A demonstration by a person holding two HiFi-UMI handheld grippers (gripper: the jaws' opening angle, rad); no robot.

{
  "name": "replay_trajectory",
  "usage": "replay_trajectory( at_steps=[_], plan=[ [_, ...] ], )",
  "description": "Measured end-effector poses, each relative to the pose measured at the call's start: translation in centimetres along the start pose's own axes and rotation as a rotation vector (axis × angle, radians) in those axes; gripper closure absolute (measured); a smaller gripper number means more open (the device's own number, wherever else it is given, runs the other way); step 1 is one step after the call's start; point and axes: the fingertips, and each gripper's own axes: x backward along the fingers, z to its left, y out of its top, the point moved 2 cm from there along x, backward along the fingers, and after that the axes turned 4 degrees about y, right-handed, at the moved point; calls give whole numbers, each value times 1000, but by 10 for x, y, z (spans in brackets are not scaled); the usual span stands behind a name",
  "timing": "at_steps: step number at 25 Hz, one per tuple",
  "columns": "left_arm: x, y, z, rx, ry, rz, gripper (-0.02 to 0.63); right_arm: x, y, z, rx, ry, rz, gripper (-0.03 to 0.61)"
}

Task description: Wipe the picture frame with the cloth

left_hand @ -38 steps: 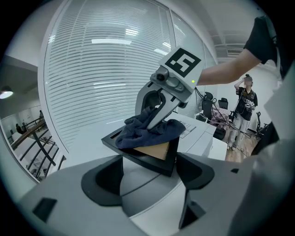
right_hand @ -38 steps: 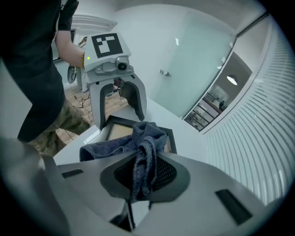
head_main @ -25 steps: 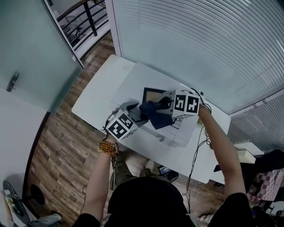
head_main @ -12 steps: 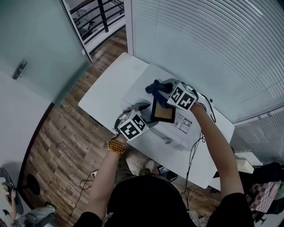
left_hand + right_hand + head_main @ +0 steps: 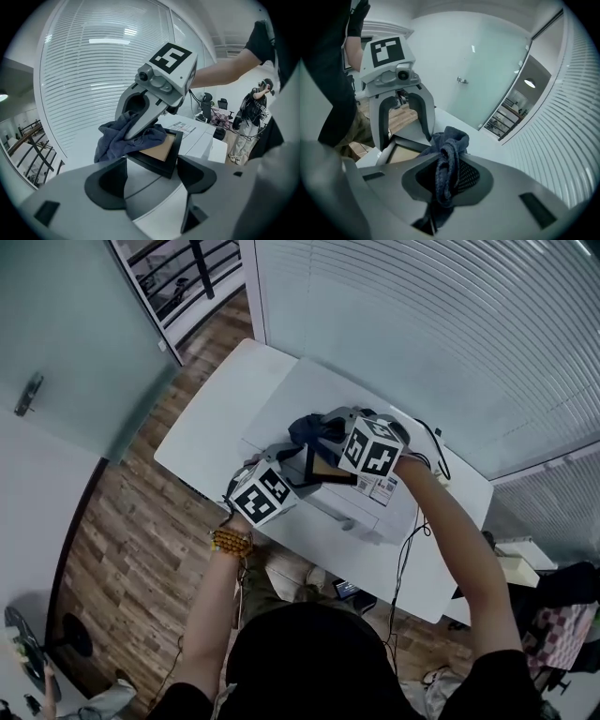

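A black picture frame (image 5: 330,471) with a tan face lies tilted over a white box (image 5: 380,514). My left gripper (image 5: 296,465) is shut on the frame's near corner (image 5: 161,154), with a jaw on each side of it. My right gripper (image 5: 323,429) is shut on a dark blue cloth (image 5: 307,430) and presses it on the frame's far left part. In the left gripper view the cloth (image 5: 112,140) bunches under the right gripper (image 5: 136,133). In the right gripper view the cloth (image 5: 447,159) hangs between the jaws, and the left gripper (image 5: 405,133) straddles the frame (image 5: 401,152).
The white table (image 5: 216,418) stands against a wall of window blinds (image 5: 450,324). Black cables (image 5: 412,549) run off its right side. A paper label (image 5: 380,488) lies on the box beside the frame. A glass door (image 5: 66,352) and wood floor are at the left.
The right gripper has carried the cloth from the middle of the frame to its far left part. The left gripper has kept its hold on the frame.
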Motion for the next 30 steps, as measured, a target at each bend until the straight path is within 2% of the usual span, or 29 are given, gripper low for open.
replay_trajectory(
  at_steps=[8,10,13,15,16,18,20,21,23,24,27,30],
  plan=[
    [-3,0,-1,16,-15,2,279,8,8,42,17,75,-35,541],
    [-3,0,-2,14,-19,2,281,12,7,49,4,149,-53,541],
    [-2,0,-3,16,-24,2,284,24,8,49,-17,307,-115,540],
    [-1,0,-3,19,-27,2,288,39,16,29,-65,333,-189,540],
    [0,1,-3,17,-27,1,292,46,21,12,-93,293,-225,538],
    [0,1,-1,12,-24,-4,299,50,26,-29,-123,132,-240,538],
    [1,1,-1,6,-17,-7,300,35,19,-55,-86,-22,-146,538],
    [1,1,-1,2,-15,-7,299,24,12,-59,-49,-67,-75,538],
    [2,2,-1,-8,-13,-2,302,2,2,-55,0,-101,28,538],
    [2,3,-1,-12,-13,-2,305,-6,0,-51,-8,-107,36,539],
    [3,5,0,-24,-14,-15,307,-10,4,-44,-55,-144,-3,540],
    [3,4,0,-27,-16,-15,307,-8,8,-29,-38,-112,-16,541]
  ],
)
